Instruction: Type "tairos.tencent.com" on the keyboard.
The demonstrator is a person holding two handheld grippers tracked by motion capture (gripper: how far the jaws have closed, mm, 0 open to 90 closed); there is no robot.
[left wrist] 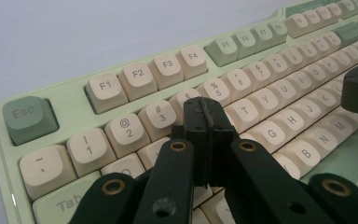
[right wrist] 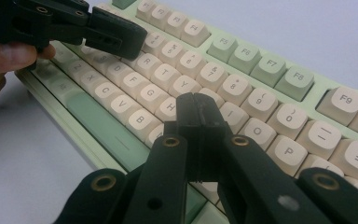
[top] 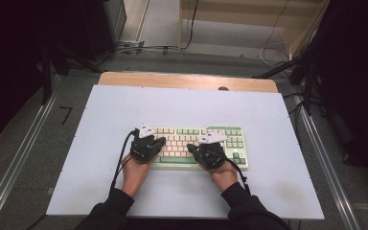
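Note:
A pale green keyboard [top: 239,143] with cream and green keys lies on the white board, near its front middle. My left gripper [top: 159,143] hovers over the keyboard's left half with its jaws pressed together and nothing between them; in the left gripper view its tips [left wrist: 206,109] sit just above the number and letter rows of the keyboard [left wrist: 42,93]. My right gripper [top: 191,148] is over the middle of the keyboard, jaws likewise shut and empty. In the right gripper view its tips [right wrist: 196,107] hang above the letter keys of the keyboard [right wrist: 279,77], and the left gripper [right wrist: 135,39] shows at upper left.
The white board [top: 124,103] rests on a wooden table [top: 182,80] with bare surface behind and beside the keyboard. Metal rails [top: 24,153] run along both sides on the floor. Cables [top: 139,48] and wooden furniture [top: 249,19] lie beyond the table.

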